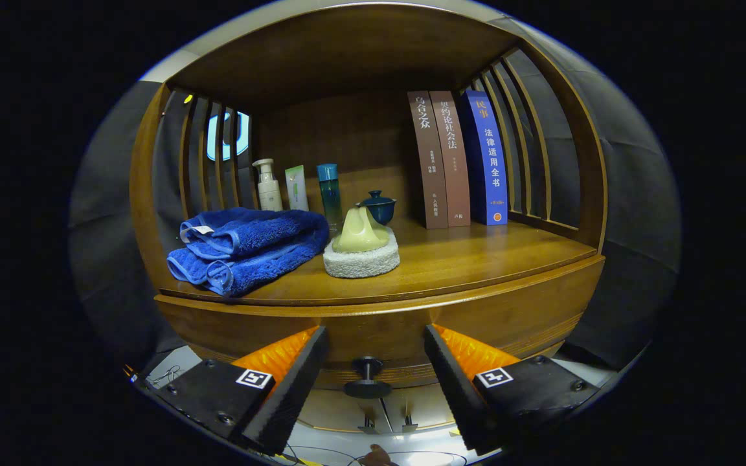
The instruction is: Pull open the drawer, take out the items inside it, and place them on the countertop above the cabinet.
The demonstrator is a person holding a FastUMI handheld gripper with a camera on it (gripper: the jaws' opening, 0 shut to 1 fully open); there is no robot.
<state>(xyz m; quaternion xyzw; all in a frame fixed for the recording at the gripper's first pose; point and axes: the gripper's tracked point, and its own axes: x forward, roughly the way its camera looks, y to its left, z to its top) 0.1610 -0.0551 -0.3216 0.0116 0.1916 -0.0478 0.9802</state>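
The gripper point(376, 346) is held released, its fingers spread wide to either side of the drawer knob point(367, 375), which stands between them and is touched by neither. The knob is set in the middle of the drawer front point(515, 317), just below the countertop's front edge; the drawer looks closed, so its contents cannot be seen. On the countertop point(476, 259), a folded blue towel point(247, 249) lies at the left front corner and a scrubbing pad with a pale handle point(361, 249) sits near the middle of the front edge. If the fingers were closed too shallowly, the small knob could slip free during the pull. Items set down later could be knocked against the pad.
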